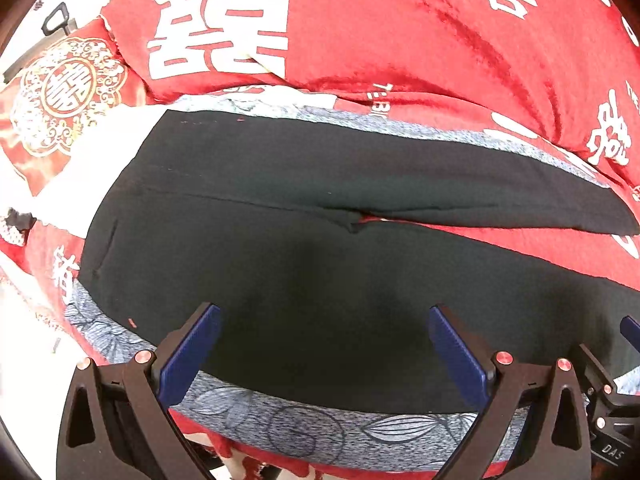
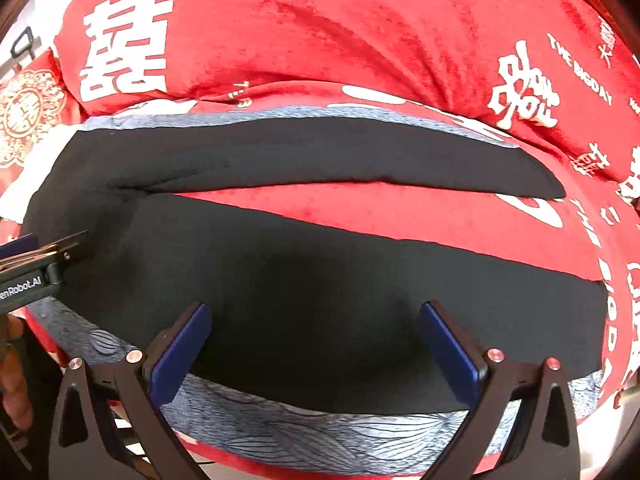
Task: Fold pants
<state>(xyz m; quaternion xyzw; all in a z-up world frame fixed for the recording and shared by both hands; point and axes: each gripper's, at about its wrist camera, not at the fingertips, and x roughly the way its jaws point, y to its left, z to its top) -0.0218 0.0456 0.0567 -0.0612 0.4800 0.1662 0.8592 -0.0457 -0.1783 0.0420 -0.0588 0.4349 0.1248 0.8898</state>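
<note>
Both grippers, left [image 1: 325, 314] and right [image 2: 316, 312], hover with jaws apart, holding nothing. Pants [image 1: 280, 248] lie flat just ahead, legs splayed on a red blanket [image 1: 400, 40]. Looks like pre-fold: next, pinch the near leg's edge and carry it over the far leg.

one pants [image 1: 320, 280]; two tools [image 1: 324, 320]

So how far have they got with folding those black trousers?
Done: the black pants lie flat on the red bedspread, legs apart. In hand: nothing; the left gripper and right gripper hover open above the near leg. Left: every fold.
</note>
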